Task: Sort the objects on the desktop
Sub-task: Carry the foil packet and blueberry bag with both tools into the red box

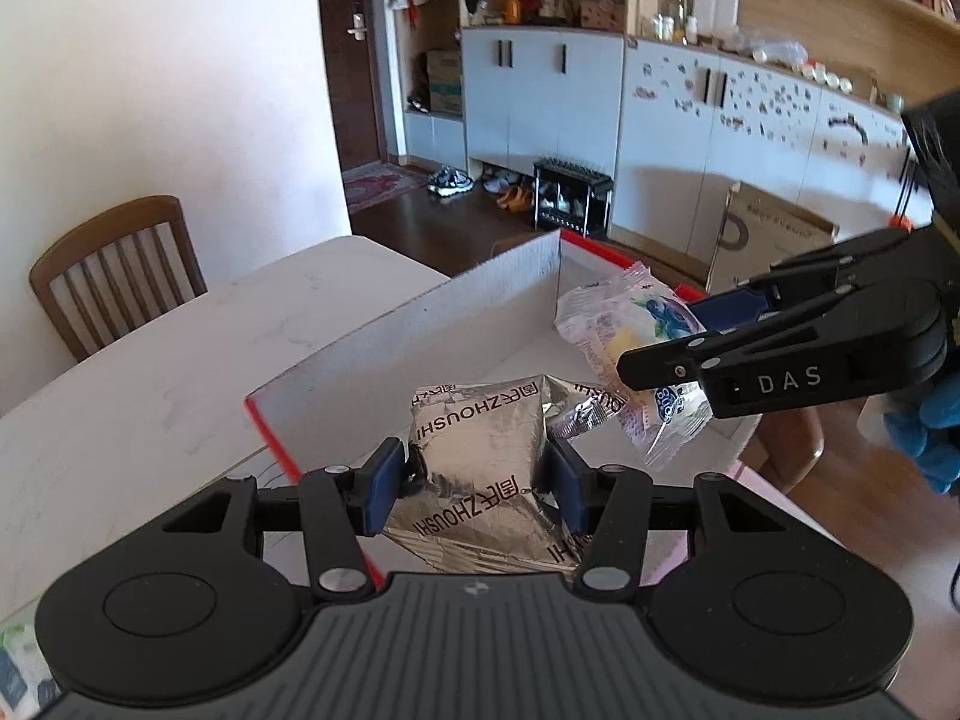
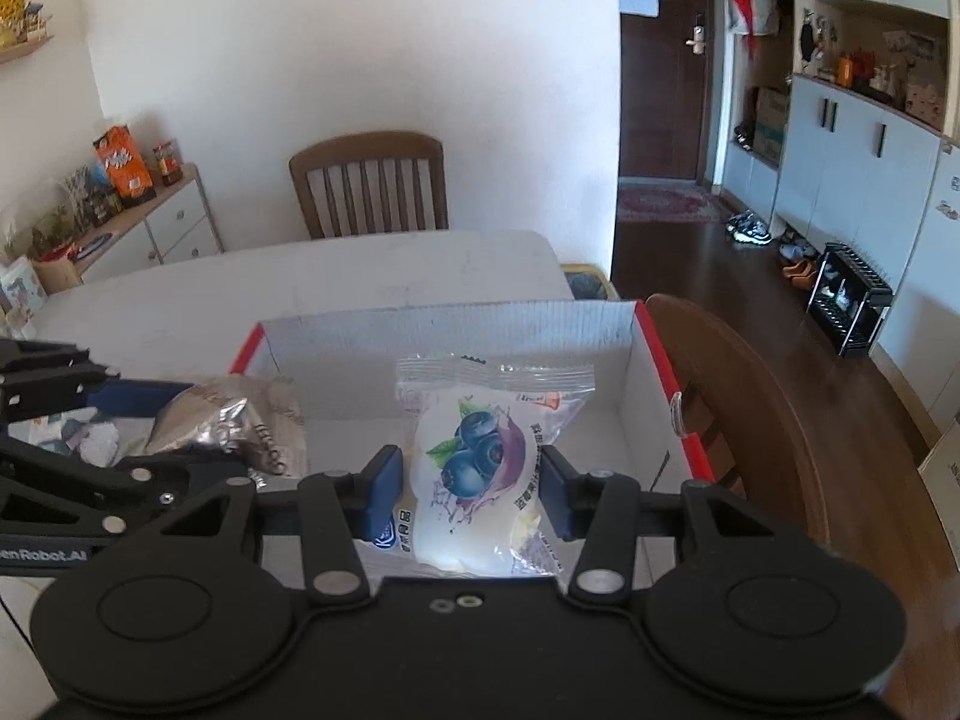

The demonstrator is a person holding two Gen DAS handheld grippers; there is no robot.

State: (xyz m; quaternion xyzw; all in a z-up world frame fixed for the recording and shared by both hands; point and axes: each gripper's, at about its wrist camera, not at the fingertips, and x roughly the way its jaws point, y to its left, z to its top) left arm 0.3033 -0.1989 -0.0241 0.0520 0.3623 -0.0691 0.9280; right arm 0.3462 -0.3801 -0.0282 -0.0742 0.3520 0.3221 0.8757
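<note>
Left gripper (image 1: 474,480) clamps a silver foil packet (image 1: 474,456); right gripper (image 2: 471,492) clamps a blueberry snack bag (image 2: 480,468).

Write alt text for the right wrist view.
The right gripper clamps a clear blueberry-print snack packet above an open red-edged white cardboard box on a white table. The left gripper's crinkled silver foil pouch hangs alongside.

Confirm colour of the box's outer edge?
Red outside, white inside: the box shows it best in the right wrist view.
</note>
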